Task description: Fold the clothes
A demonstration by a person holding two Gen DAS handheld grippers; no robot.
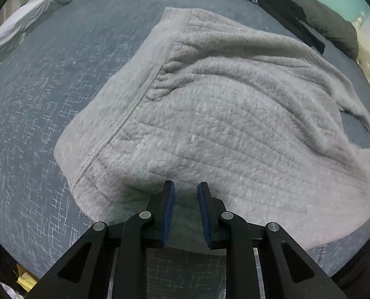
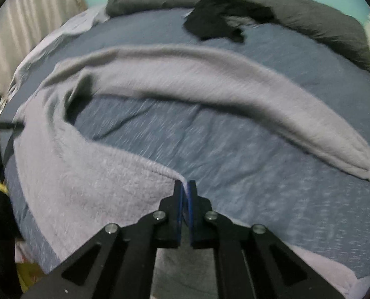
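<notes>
A fluffy grey sweater (image 1: 222, 114) lies spread on the blue bedspread (image 1: 35, 104), its ribbed hem toward the far left. My left gripper (image 1: 186, 186) hovers open over the sweater's near edge, nothing between its blue pads. In the right wrist view my right gripper (image 2: 185, 185) is shut on an edge of the same grey sweater (image 2: 90, 174), which drapes away to the left. One long sleeve (image 2: 234, 87) arcs across the bedspread (image 2: 234, 162) toward the right.
A black garment (image 2: 222, 22) lies near the far edge of the bed, with a dark grey rolled duvet (image 2: 309, 22) behind it. A pale sheet (image 1: 35, 15) is bunched at the far left. The bed's near edge drops off by the grippers.
</notes>
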